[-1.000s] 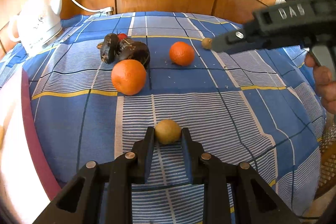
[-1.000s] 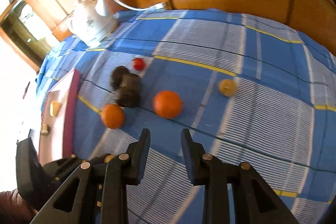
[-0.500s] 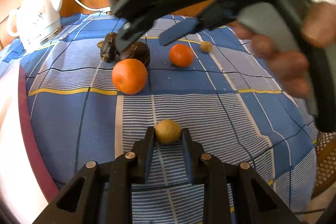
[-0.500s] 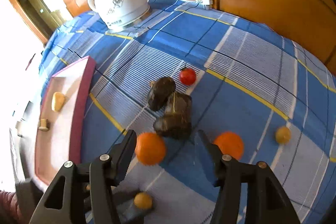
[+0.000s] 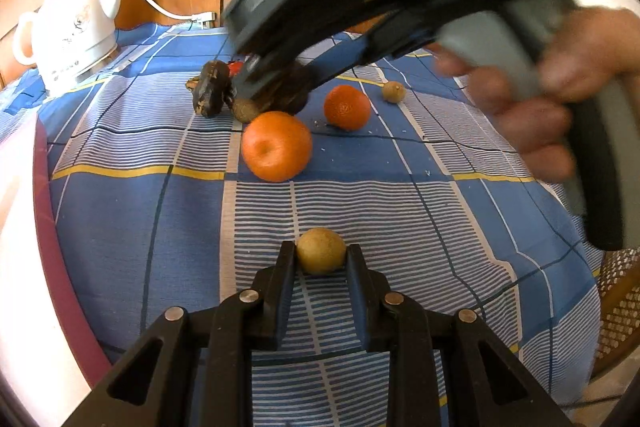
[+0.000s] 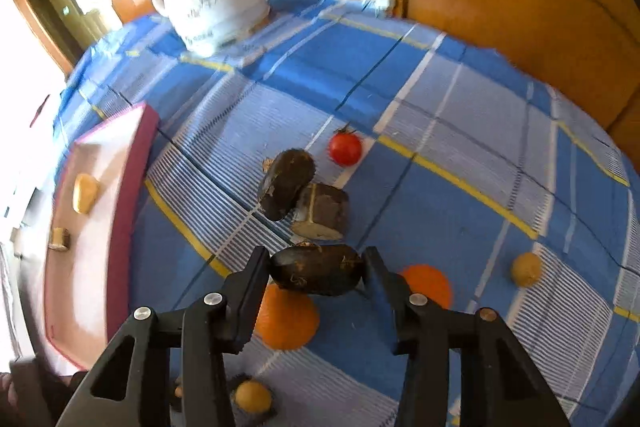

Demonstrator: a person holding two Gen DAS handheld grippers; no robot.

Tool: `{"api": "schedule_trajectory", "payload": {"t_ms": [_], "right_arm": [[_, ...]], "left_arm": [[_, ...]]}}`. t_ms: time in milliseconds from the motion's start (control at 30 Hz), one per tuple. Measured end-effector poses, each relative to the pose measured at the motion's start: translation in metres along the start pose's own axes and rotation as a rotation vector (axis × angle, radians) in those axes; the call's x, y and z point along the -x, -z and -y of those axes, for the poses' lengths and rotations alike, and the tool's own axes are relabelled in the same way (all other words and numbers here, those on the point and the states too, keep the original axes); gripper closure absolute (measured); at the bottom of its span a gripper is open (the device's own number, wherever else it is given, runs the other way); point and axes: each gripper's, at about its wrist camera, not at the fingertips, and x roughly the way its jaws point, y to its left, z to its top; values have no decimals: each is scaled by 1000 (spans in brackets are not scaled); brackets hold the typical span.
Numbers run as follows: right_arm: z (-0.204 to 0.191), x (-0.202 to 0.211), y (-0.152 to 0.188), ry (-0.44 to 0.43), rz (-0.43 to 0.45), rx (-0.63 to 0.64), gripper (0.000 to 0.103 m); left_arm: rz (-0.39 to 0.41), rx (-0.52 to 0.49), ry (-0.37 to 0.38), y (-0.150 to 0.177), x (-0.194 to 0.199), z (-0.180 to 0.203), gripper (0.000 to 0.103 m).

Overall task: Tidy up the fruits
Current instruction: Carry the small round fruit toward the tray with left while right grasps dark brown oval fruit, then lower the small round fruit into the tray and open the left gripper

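Both grippers are closed on fruit. A small round yellow-brown fruit point(image 5: 321, 251) is pinched between the fingers of the left gripper point(image 5: 320, 261), which is opened only a little, as wide as the fruit. That fruit looks light and hard-skinned, and it is round, so it could roll or pop out if it is not squeezed across its middle.

A dark brown oval fruit point(image 6: 318, 269) is held end to end by the right gripper point(image 6: 318, 267), which is spread wider. It seems to be lifted above the blue checked cloth point(image 6: 460, 195). Its skin looks rough, so slipping is less likely, but it may be soft and should be squeezed gently.

Two more dark pieces point(image 6: 304, 197), a red tomato point(image 6: 345, 147), two oranges point(image 5: 277, 146) and another small yellow fruit point(image 6: 526, 269) are left on the cloth. Near the left edge a pink-rimmed tray point(image 6: 132, 163) is seen.
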Motion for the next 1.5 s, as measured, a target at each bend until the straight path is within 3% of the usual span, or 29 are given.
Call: {"api": "schedule_trajectory", "payload": {"t_ms": [200,433,700,900,1133,1400,1500], "right_arm": [[15,39,27,31,39,-28,55],[38,30,78,29,-53,-109,55],[46,22,90,7,-43,-161,55],[48,22,91,-7,-34,-180,55],[48,22,90,1,-34,-167,55],[46,21,90,12,-34,-164,55],[46,22,91,11,-32,-168,55]], "left_arm": [[-6,-5,-7,-2,-2,4,77],[-29,15,-5,-10,2,2,78],[74,141,-11,-26,55,-33,78],[150,284,-162,-35,101,-108,78],[115,465,-408,-27,118,-222,78],[92,531,-498,-20,116,-280,76],[87,532,-513,-18,115,-280,60]]}}
